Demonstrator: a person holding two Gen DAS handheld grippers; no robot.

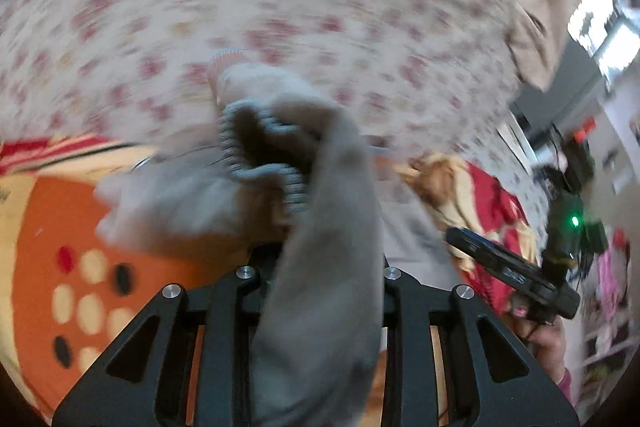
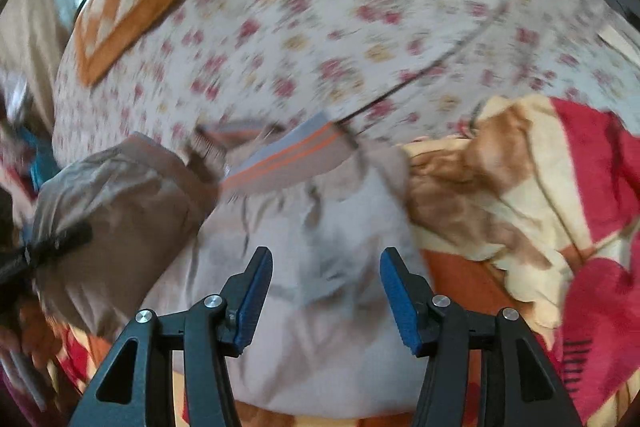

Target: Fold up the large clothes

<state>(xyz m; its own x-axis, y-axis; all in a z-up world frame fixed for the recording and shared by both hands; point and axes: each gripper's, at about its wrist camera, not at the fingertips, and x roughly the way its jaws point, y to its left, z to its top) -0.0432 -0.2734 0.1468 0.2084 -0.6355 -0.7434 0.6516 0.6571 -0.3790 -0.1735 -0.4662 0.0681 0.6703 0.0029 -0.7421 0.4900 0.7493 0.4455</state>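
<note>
- Your left gripper (image 1: 320, 259) is clamped on a grey garment (image 1: 320, 227); the cloth covers the fingers and drapes down between the arms toward the camera.
- A ribbed cuff (image 1: 256, 143) of that garment bunches just past the grip.
- Your right gripper (image 2: 326, 291) stands open, blue pads (image 2: 400, 303) apart, nothing between them.
- It hovers over the pale body of the garment (image 2: 320, 287), which lies on the orange and red blanket (image 2: 540, 207).
- A striped hem (image 2: 288, 155) shows at the garment's far edge.
- A floral sheet (image 2: 360, 27) lies beyond.
- Both views are blurred.
</note>
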